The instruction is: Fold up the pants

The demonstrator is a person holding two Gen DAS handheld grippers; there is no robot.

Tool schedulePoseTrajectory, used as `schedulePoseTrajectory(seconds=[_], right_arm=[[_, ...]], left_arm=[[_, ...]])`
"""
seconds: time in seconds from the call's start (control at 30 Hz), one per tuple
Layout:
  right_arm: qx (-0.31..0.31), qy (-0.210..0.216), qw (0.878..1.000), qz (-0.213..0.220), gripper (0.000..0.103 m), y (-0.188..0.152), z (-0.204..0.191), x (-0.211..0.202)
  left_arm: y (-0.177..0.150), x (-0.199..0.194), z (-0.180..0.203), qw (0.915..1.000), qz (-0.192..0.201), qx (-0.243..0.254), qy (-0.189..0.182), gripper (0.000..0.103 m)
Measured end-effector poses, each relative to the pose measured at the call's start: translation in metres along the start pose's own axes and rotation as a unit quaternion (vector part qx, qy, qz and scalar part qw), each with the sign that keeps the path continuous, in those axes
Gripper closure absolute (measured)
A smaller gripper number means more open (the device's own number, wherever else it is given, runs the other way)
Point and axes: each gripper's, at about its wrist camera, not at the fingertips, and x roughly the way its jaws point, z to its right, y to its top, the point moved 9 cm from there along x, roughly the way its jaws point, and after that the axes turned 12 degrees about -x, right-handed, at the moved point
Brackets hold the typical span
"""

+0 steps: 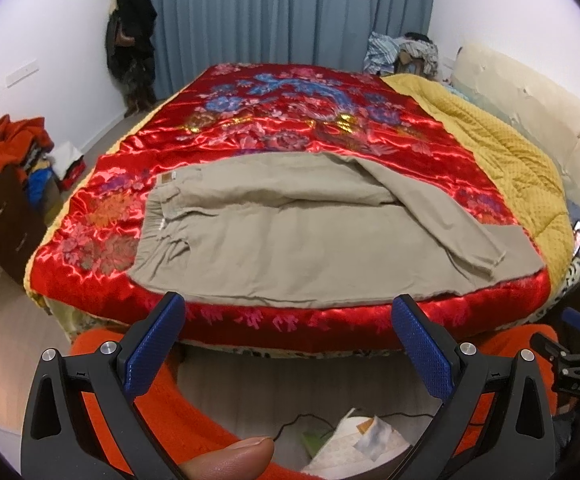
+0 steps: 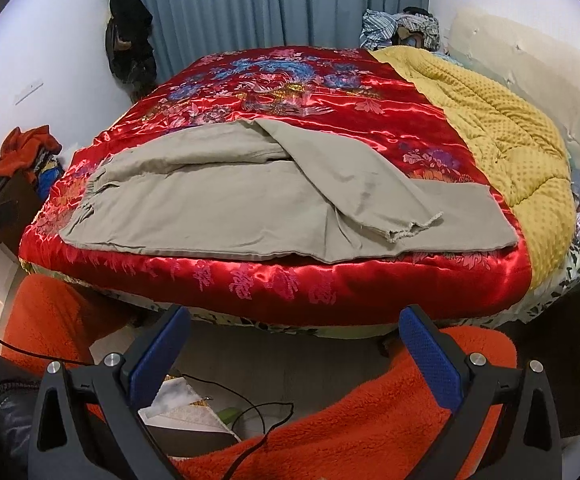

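Note:
Beige pants (image 1: 298, 236) lie on the red satin quilt (image 1: 273, 128), waistband to the left, legs running right. One leg is folded over the other, its frayed hem (image 2: 406, 228) resting on the lower leg. My left gripper (image 1: 290, 308) hangs open just short of the bed's near edge, nothing between its blue pads (image 1: 153, 344). In the right wrist view the pants (image 2: 249, 208) sit further off; my right gripper (image 2: 294, 320) is open and empty, held below the quilt's front edge (image 2: 290, 284).
A yellow blanket (image 1: 502, 152) covers the bed's right side beside a cream headboard (image 1: 530, 96). A person's orange fleece legs (image 2: 370, 420) and thumb (image 1: 229, 460) are near the grippers. Papers and a cable (image 2: 249, 412) lie on the floor. A cluttered dresser (image 1: 5, 200) stands left.

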Motion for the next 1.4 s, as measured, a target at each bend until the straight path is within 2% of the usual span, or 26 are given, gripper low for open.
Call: schedulePoseTrajectory(seconds=[0.43,0.73,0.93,1.13,1.4], right_arm=[[-0.027,-0.019,0.999,-0.002,0.0,0.007,-0.017,-0.006],[-0.048,-0.025,0.999,0.006,0.0,0.016,-0.035,-0.009],[-0.052,-0.038,0.998,0.007,0.0,0.02,-0.036,-0.015],[-0.038,-0.04,0.998,0.007,0.0,0.019,-0.028,-0.019],[-0.043,-0.036,0.998,0.007,0.0,0.021,-0.031,-0.017]], left_arm=[[0.001,-0.001,-0.008,0.9996,0.013,-0.004,-0.024,0.001],[0.002,-0.006,-0.027,0.9997,0.024,-0.004,-0.008,0.001],[0.001,-0.009,-0.044,0.998,0.025,0.008,0.058,0.001],[0.003,-0.008,-0.043,0.9985,0.027,0.009,0.048,0.001],[0.006,-0.004,-0.025,0.9983,0.027,0.036,0.037,0.001]])
